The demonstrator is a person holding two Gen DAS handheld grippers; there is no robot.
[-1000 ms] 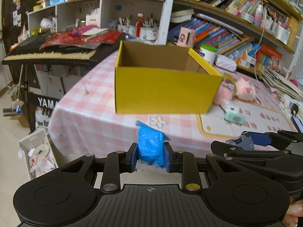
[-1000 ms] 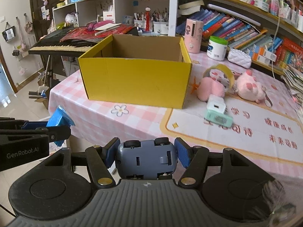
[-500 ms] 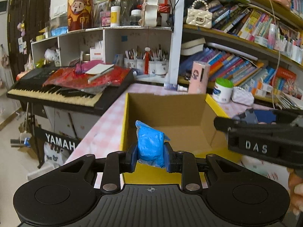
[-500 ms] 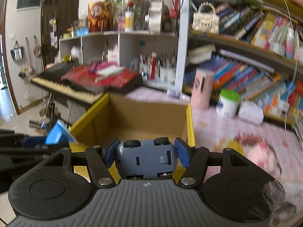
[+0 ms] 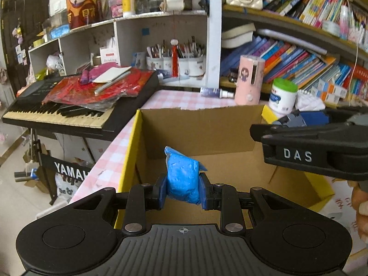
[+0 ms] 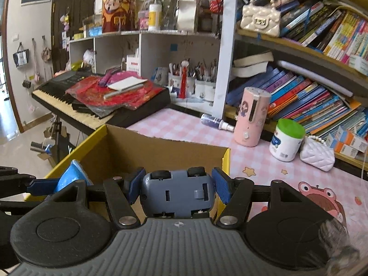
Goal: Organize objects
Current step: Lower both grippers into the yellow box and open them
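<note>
Left wrist view, left to right: black keyboard (image 5: 57, 112) at left of frame, red cloth and papers piled on it; pink-checked counter (image 5: 181, 100) running beside it; yellow cardboard box (image 5: 128, 168) at centre, open-topped, brown inside. Left gripper (image 5: 182, 191) at lower centre, jaws closed narrowly on a blue packet (image 5: 181, 179), packet upright and hanging over the box's open interior. Right gripper (image 5: 299, 118) enters at right of frame, above the box's far right corner. Pink cylinder (image 5: 249, 80) and green-lidded jar (image 5: 284, 96) stand on the counter behind the box.

Right wrist view, left to right: left gripper and blue packet at lower left, over the box's left wall. Right gripper at lower centre, jaws clamped on both sides of a grey toy car (image 6: 177, 194), underside and wheels facing the camera, held above the box's right half. White quilted purse (image 6: 317, 154) on the counter at right; bookshelf (image 6: 299, 53) fills upper right.
</note>
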